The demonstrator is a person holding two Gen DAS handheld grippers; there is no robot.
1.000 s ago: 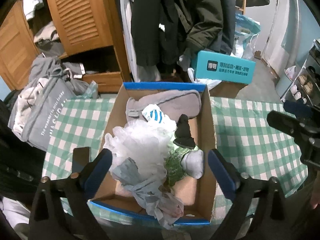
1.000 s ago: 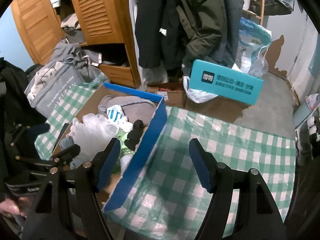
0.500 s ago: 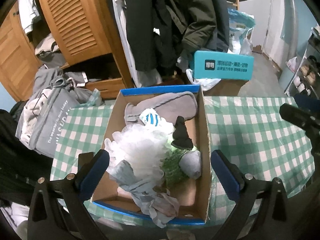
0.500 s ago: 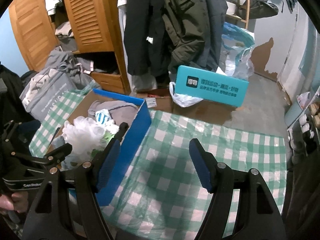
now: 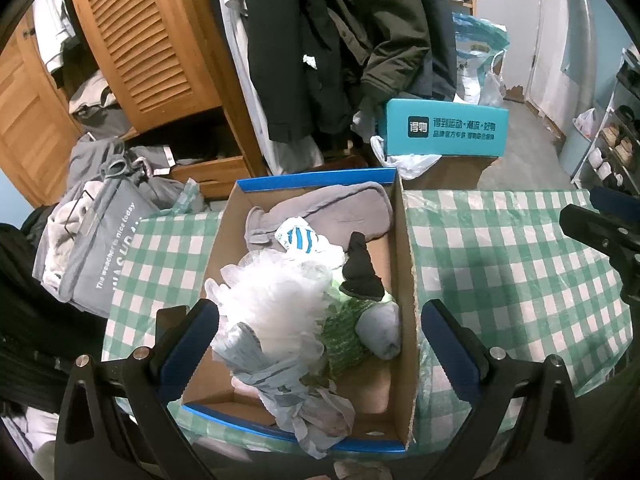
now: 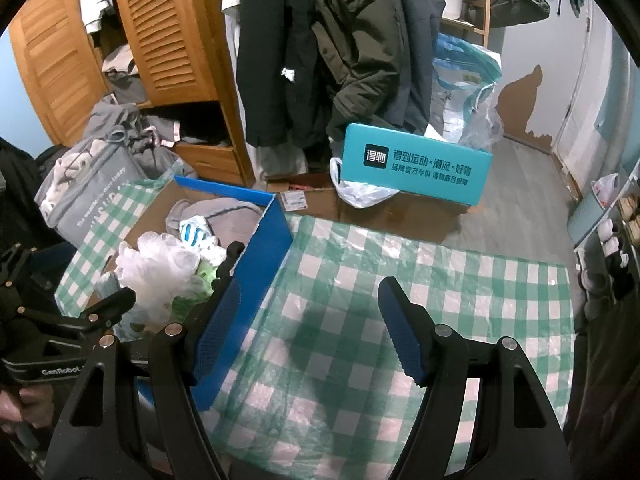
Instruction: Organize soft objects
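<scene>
An open cardboard box (image 5: 402, 264) with blue rims sits on the green checked tablecloth (image 5: 508, 268). It holds a grey slipper (image 5: 340, 208), a white mesh sponge (image 5: 276, 296), a blue-striped sock (image 5: 298, 238), a black sock (image 5: 360, 268), a green knit piece with a grey toe (image 5: 380, 332) and a crumpled plastic bag (image 5: 304, 404). My left gripper (image 5: 320, 344) is open and empty above the box's near end. My right gripper (image 6: 310, 328) is open and empty over the bare cloth (image 6: 440, 280), right of the box (image 6: 264, 248).
A grey bag of clothes (image 5: 92, 240) stands left of the table. Behind it are a wooden wardrobe (image 5: 152, 48), hanging coats (image 5: 340, 40) and a teal box (image 5: 444, 128) on a brown carton. A shoe rack (image 5: 616, 136) stands at the right.
Both grippers have drawn back and up from the table, so the box and cloth look smaller. Both stay open and empty. The box contents have not moved.
</scene>
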